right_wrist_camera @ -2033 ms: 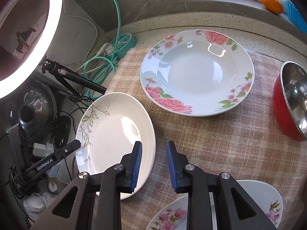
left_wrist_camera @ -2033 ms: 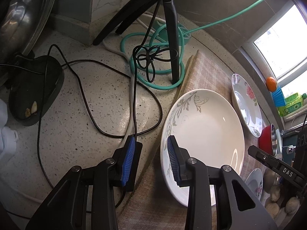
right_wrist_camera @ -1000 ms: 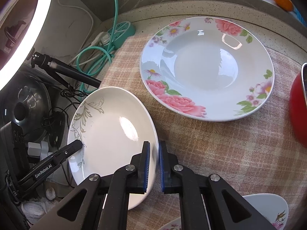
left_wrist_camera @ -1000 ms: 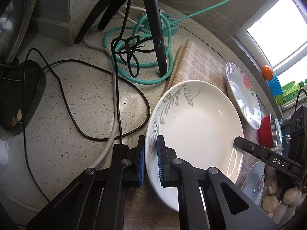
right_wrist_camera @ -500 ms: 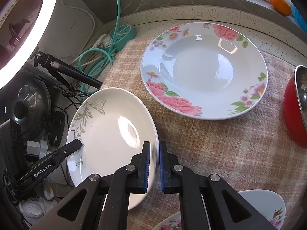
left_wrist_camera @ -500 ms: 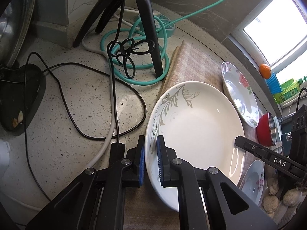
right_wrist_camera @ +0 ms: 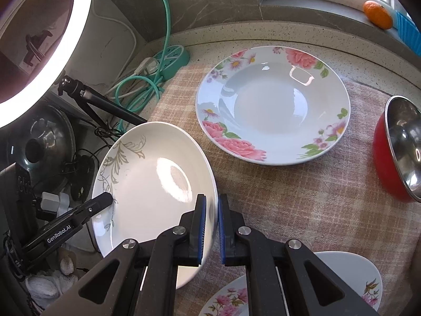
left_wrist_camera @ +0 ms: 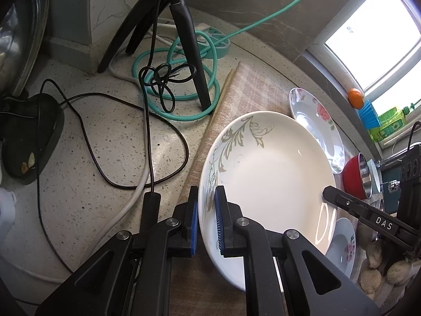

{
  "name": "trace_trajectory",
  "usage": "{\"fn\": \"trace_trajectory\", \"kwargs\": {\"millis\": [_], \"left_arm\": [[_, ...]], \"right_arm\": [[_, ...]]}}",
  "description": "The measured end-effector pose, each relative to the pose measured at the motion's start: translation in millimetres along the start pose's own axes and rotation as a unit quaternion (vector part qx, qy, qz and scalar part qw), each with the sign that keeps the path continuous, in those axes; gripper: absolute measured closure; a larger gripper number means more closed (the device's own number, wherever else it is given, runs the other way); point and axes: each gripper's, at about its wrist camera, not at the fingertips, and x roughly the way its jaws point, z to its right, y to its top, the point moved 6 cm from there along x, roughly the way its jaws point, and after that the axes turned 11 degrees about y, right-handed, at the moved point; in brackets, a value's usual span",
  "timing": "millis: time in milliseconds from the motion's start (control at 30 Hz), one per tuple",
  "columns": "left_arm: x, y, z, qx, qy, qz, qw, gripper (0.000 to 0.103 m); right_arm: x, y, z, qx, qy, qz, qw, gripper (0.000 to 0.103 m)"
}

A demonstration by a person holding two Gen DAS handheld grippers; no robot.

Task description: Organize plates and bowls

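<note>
We pinch the white plate (left_wrist_camera: 268, 173) on both sides: our left gripper (left_wrist_camera: 206, 222) bites one rim, our right gripper (right_wrist_camera: 211, 227) the other. It tilts over the cloth (right_wrist_camera: 302, 200), near the flower plate (right_wrist_camera: 273, 105) and red bowl (right_wrist_camera: 394, 152)

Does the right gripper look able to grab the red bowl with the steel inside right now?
Probably not yet: the right gripper is shut on the rim of the white leaf-patterned plate, as is the left gripper. The red steel-lined bowl sits unobstructed on the checked cloth.
</note>
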Motion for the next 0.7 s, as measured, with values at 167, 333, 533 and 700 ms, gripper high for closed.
{"fn": "trace_trajectory", "kwargs": {"millis": [167,333,533,700], "left_arm": [[-7.8,-3.4,7.1,0.002,-0.004,0.005,1.0000,0.093],[-14.7,-9.6,16.7,0.005,-0.007,0.009,0.9999,0.093],[-21.2,-20.5,34.1,0.008,-0.014,0.011,0.9998,0.093],[-24.6,-32.3,53.2,0.015,-0.018,0.010,0.9997,0.093]], "right_arm": [[-13.4,-2.6,0.8,-0.002,0.001,0.009,1.000,0.095],[-25.7,-7.5,4.4,-0.003,-0.001,0.016,1.000,0.095],[-44.3,-17.5,14.7,0.000,-0.001,0.024,1.000,0.095],[-61.5,-31.2,28.5,0.007,-0.002,0.027,1.000,0.095]]}}
